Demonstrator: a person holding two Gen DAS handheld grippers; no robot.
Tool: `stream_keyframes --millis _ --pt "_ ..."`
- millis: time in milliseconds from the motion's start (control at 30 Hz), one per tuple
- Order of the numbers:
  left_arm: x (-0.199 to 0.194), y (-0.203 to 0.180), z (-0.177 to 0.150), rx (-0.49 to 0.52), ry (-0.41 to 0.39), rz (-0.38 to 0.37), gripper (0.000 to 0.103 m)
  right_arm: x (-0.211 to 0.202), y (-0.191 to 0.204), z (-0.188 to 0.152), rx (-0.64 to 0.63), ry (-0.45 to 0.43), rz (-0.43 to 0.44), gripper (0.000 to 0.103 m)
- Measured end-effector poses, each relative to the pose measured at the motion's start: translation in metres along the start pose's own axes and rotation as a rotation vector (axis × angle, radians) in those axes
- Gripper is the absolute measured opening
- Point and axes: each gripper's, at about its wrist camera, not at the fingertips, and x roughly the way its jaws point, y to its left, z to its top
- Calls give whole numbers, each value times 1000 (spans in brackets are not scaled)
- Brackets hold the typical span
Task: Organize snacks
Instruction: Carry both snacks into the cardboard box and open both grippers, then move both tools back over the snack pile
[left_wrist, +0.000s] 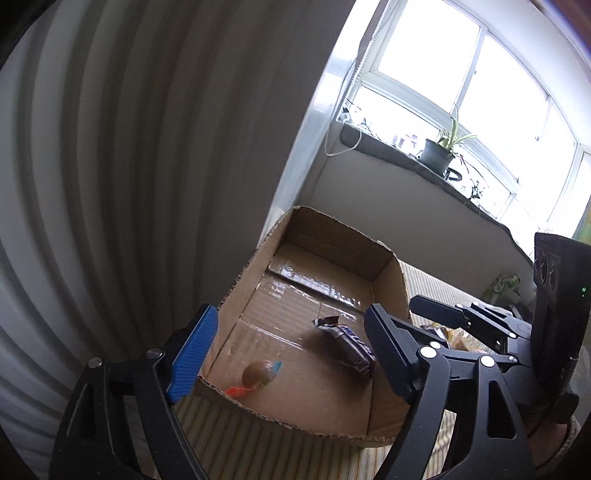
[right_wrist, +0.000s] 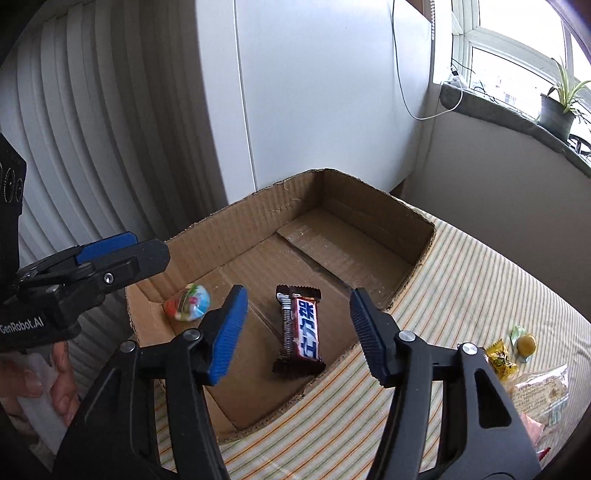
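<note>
An open cardboard box (right_wrist: 369, 218) (left_wrist: 258, 254) sits on a striped tablecloth. Inside lie a brown chocolate bar (right_wrist: 301, 330) (left_wrist: 347, 345) and a round wrapped candy (right_wrist: 188, 302) (left_wrist: 260, 373). My right gripper (right_wrist: 295, 328) is open and empty, above the box with the bar between its fingers in view. My left gripper (left_wrist: 286, 354) is open and empty over the box's near end; it also shows in the right wrist view (right_wrist: 110, 254) at the box's left wall. Loose snacks lie right of the box: a yellow candy (right_wrist: 500, 360), a round green-wrapped candy (right_wrist: 524, 341), a clear packet (right_wrist: 541, 393).
A white radiator and wall (right_wrist: 110, 129) stand behind the box. A window sill with a potted plant (right_wrist: 559, 107) and a white cable (right_wrist: 417, 107) is at the back right. The striped cloth (right_wrist: 480, 280) spreads to the right of the box.
</note>
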Motion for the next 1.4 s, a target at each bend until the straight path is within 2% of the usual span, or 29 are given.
stream_keyframes --millis 133,333,700,900,1133,1233,1400 --pt "-2 5 0 -35 9 8 81 -7 7 -4 -22 0 -6 60" --pt "-18 3 2 -35 -17 22 81 -22 16 -6 -33 -27 7 60" --pt "-33 -26 4 33 -28 40 82 -58 -7 -22 14 -82 -10 60" --pt "-32 -72 -2 108 -12 7 82 -97 -51 -52 89 -109 -76 60" --pt "-19 -149 -21 218 31 -87 82 -163 -127 -108 226 -130 -230 61" --pt "-18 -183 -31 278 42 -133 82 -189 -157 -131 293 -133 -290 65" --pt "-19 -224 -42 340 53 -186 82 -214 -176 -150 328 -158 -321 65"
